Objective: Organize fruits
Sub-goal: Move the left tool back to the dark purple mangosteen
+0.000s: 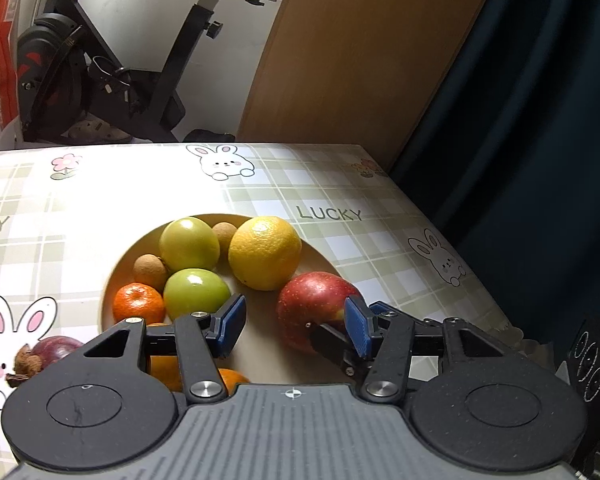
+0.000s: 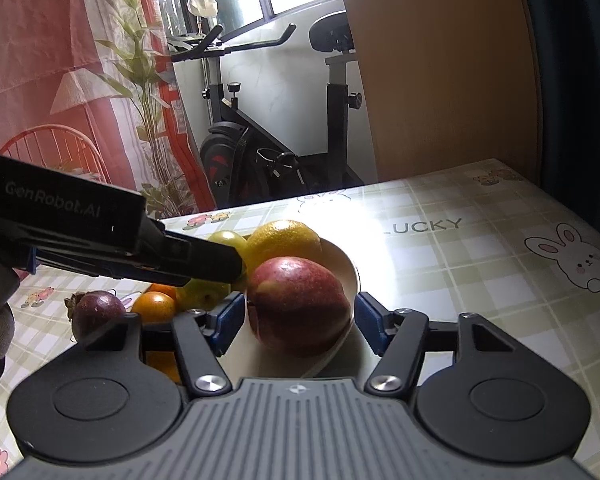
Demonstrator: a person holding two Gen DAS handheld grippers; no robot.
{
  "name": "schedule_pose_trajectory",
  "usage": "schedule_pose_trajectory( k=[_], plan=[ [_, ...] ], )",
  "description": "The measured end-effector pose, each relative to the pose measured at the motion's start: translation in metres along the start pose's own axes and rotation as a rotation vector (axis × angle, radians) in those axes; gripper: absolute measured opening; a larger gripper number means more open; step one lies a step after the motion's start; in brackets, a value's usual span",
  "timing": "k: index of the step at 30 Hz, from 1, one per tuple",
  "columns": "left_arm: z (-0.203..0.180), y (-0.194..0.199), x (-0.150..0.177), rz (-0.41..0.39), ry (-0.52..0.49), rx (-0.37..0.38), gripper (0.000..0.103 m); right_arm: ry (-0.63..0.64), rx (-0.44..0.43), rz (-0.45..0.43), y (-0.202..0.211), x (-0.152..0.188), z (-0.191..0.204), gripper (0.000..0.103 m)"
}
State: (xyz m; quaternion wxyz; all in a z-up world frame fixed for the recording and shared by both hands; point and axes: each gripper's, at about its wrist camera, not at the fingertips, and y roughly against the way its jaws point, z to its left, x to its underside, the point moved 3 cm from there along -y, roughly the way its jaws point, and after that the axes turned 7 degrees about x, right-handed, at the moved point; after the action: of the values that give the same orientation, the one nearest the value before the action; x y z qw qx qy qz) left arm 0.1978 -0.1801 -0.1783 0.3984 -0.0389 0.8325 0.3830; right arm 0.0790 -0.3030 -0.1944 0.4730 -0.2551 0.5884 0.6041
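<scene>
Cream round plate (image 1: 120, 264) on checked bunny-print tabletop (image 1: 340, 184) holds green apples, orange, tangerines. Right gripper (image 2: 300, 322) jaws wide apart around red apple (image 2: 300, 304) at plate edge, pads apart from skin. Left gripper (image 1: 296, 324) jaws wide, empty. Purple mangosteen (image 2: 98, 312) beside plate.

On the table (image 1: 340, 184) stands the plate (image 1: 324, 260). In the plate lie the fruits; the apple (image 1: 316, 308) at its right rim, the mangosteen (image 1: 56, 348) outside, left of the plate.
</scene>
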Motion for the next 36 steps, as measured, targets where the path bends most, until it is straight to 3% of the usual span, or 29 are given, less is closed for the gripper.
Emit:
schedule_pose_trajectory(
  k=[6, 16, 23, 36],
  plan=[
    [0.017, 0.038, -0.007, -0.06, 0.018, -0.034, 0.058, 0.061, -0.011, -0.024, 0.015, -0.006, 0.017, 0.064],
    [0.033, 0.083, -0.004, -0.095, -0.055, -0.106, 0.059, 0.084, -0.045, 0.019, 0.021, -0.001, 0.052, 0.064],
    [0.051, 0.111, 0.002, -0.129, -0.048, -0.144, 0.064, 0.11, -0.076, 0.047, 0.016, 0.001, 0.079, 0.064],
    [0.082, 0.131, 0.015, -0.135, -0.017, -0.178, 0.064, 0.185, -0.102, 0.07, 0.006, 0.013, 0.119, 0.063]
  ],
)
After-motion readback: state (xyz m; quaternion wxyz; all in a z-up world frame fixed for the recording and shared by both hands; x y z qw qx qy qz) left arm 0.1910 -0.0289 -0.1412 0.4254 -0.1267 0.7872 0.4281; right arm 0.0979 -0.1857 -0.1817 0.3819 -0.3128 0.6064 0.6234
